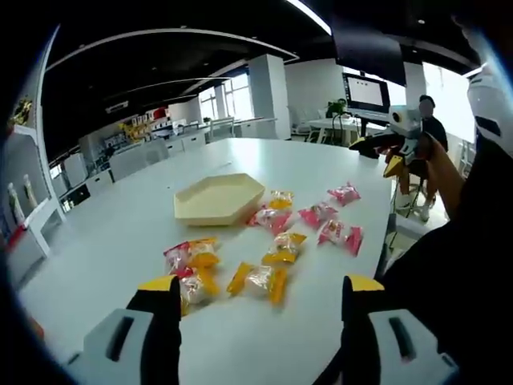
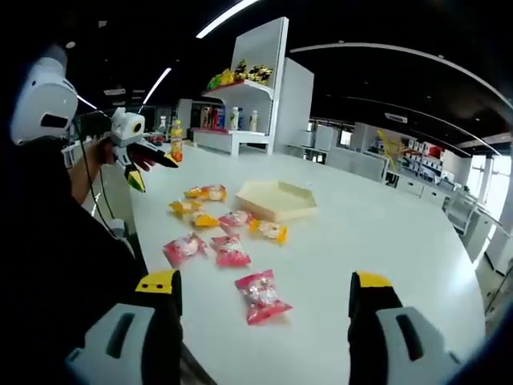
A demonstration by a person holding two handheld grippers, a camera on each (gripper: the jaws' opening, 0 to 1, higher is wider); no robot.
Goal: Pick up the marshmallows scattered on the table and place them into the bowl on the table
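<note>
My two views look down across the white tabletop (image 1: 120, 233) from opposite edges (each held back from it), sharing the bowl (image 2: 279, 200) and wrapped marshmallows (image 1: 272, 257).

Pink- and yellow-wrapped marshmallows (image 1: 272, 241) lie scattered beside the empty, cream hexagonal bowl (image 1: 219, 198).

A big white round table (image 1: 321, 168) is taking up the middle of an open office. Daylight is coming through the windows (image 1: 227, 94) at the far wall, and long strip lights (image 2: 228, 16) are glowing along the dark ceiling. A white shelf unit (image 2: 256, 88) is holding bottles and yellow packets. A person (image 1: 429, 128) is sitting near a wall screen (image 1: 367, 93).
</note>
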